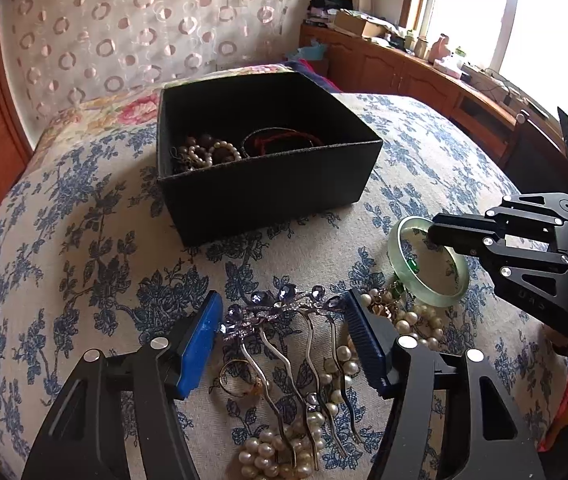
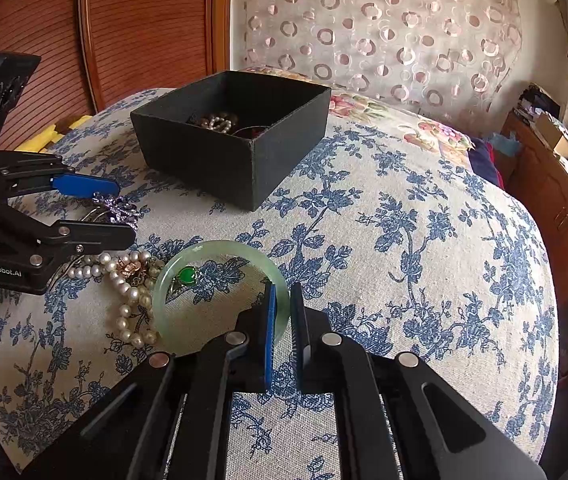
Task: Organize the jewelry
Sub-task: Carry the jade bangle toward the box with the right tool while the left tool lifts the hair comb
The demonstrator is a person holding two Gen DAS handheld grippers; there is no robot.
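A pale green jade bangle point(image 2: 172, 276) lies on the blue-flowered cloth; my right gripper point(image 2: 283, 298) is shut on its near right rim. The bangle also shows in the left wrist view point(image 1: 436, 292), with the right gripper point(image 1: 434, 236) on its far rim. A green-stone ring point(image 2: 186, 278) lies inside the bangle. My left gripper point(image 1: 282, 312) is open, its jaws on either side of a purple-jewelled hair comb point(image 1: 284, 312). Pearl strands point(image 1: 284, 448) lie around the comb. A black box point(image 1: 260, 160) with beads and cords inside stands beyond.
A gold ring point(image 1: 240, 380) lies by the comb. The cloth point(image 2: 424, 240) covers a rounded surface that falls away at the edges. Wooden cabinets point(image 1: 424, 76) with clutter run under a window at the right. A curtain point(image 2: 364, 20) hangs behind.
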